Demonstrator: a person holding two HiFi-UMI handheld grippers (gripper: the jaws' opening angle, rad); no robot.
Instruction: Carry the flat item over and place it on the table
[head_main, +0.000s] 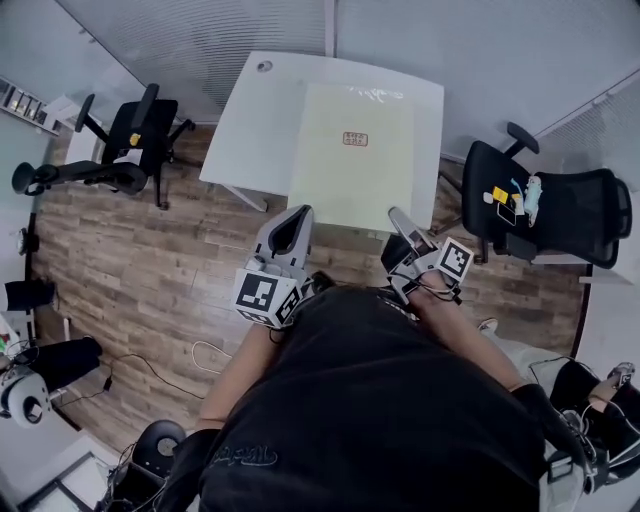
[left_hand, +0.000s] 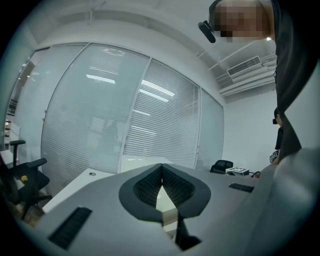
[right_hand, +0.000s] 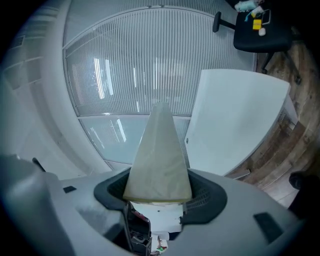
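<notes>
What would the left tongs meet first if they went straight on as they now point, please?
Most likely the white table, whose top lies just ahead and slightly below the left tongs gripping the flat board; depth is hard to judge.

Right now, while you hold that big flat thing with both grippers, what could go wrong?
The flat item is gripped only along its near edge, by the left gripper and the right gripper, so its far end might sag or slip from the jaws. Its near part seems to stick out past the white table; released here, it could tip onto the floor.
</notes>
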